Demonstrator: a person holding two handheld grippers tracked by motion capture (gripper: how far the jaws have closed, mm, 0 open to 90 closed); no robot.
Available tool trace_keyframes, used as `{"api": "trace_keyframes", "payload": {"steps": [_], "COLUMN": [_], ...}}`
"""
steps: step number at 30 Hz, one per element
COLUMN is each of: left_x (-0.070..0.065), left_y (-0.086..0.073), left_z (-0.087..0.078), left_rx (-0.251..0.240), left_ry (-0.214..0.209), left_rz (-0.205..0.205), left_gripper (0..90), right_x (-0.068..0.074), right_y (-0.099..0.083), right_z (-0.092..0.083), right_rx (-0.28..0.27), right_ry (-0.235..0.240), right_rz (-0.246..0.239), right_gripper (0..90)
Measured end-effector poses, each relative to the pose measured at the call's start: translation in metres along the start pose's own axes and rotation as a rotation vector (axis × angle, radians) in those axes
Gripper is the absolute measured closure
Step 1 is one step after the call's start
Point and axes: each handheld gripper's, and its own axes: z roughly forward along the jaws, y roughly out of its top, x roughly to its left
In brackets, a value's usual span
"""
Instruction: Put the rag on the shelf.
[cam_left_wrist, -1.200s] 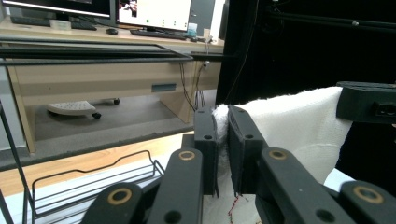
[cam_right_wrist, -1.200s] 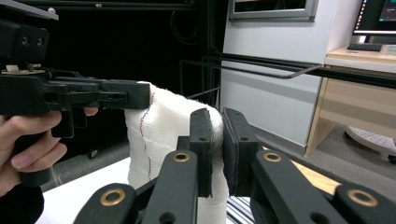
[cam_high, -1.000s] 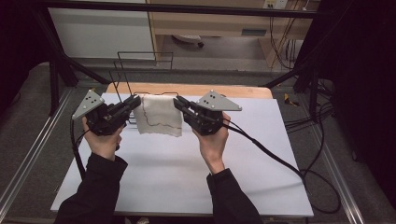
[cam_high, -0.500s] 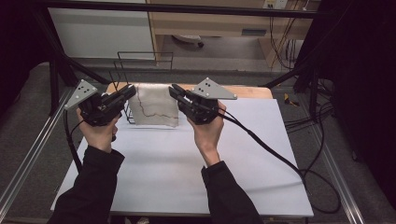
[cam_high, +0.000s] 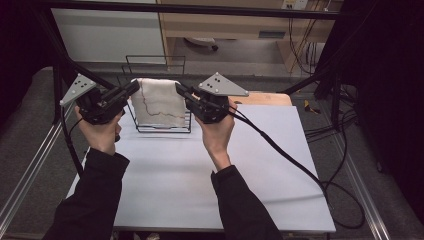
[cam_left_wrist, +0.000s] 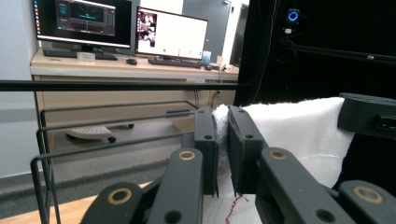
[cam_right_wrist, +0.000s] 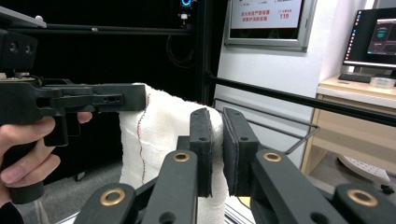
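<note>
While both hands hold it up, the white towel hangs w/ its top edge stretched level above the wire rack, long axis running hand to hand. Left gripper jaws pinch the towel's left top corner; right gripper jaws pinch the right one. Rack rails sit just under & behind the towel, at the worktop's far edge, both hands abt equally near.
</note>
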Motion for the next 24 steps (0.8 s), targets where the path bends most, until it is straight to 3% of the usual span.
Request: {"api": "trace_keyframes", "payload": {"steps": [24], "left_x": [0.016], "left_y": [0.04], "left_z": [0.01], "left_rx": [-0.062], "left_ry": [0.033], "left_rz": [0.01], "left_gripper": [82.6], "right_x": [-0.005], "right_y": [0.037], "right_z": [0.028], "right_rx": [-0.035], "right_ry": [-0.011], "right_rz": [-0.011], "right_gripper": [83.3]}}
